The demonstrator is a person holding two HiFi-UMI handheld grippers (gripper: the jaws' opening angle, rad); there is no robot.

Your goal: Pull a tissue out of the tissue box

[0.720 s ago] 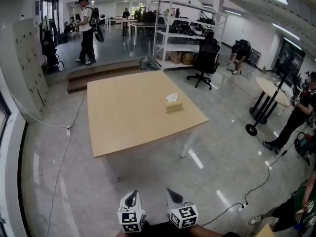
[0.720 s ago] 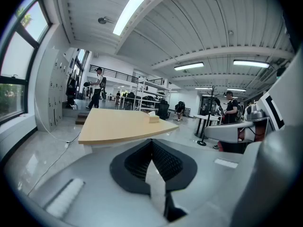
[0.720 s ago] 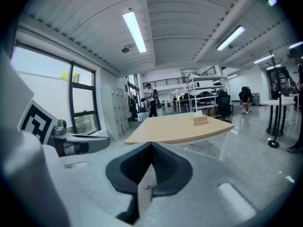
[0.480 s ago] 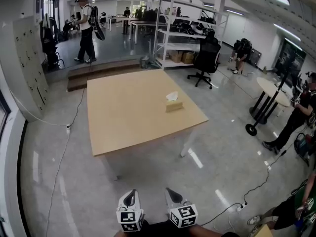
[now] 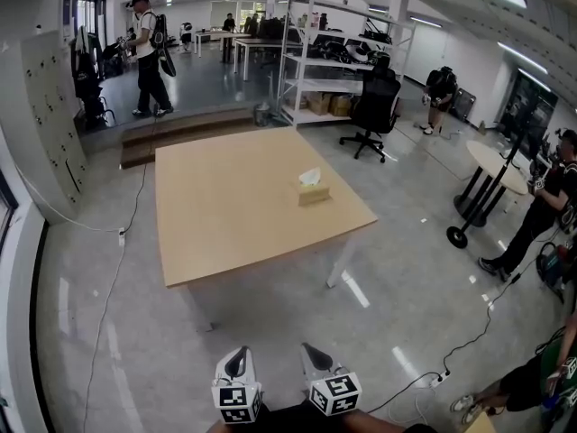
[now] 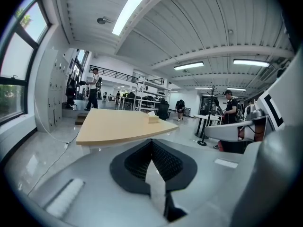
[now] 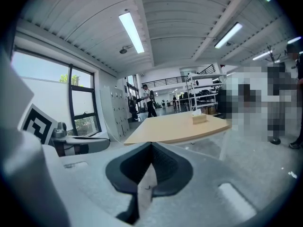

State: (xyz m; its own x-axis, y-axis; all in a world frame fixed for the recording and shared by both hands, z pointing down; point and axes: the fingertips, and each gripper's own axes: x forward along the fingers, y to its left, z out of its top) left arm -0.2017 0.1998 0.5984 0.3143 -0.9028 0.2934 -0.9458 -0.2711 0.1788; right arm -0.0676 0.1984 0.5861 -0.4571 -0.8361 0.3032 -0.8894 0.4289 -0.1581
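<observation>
Setting: wide indoor hall seen from above, with a light wooden desk standing on a glossy floor.
Tissue box: sits on the desk's right half, near the right edge; small and tan, also in sight in the left gripper view and the right gripper view.
Tissue: white, pokes upward out of the box top.
Long axis of the box: runs roughly side to side across the head view, with one long side towards the grippers.
Left gripper: low at the bottom edge of the head view, fingers closed together on nothing.
Right gripper: just beside the left one, fingers likewise pressed together and empty.
Direction to the box: straight ahead and well apart, beyond the near desk edge and most of the desk top.
Nearer hand: probably the right, since the box lines up almost directly ahead of it in the head view.
Next move calls for: likely a long approach forward, then fingers opened above the raised tissue.
</observation>
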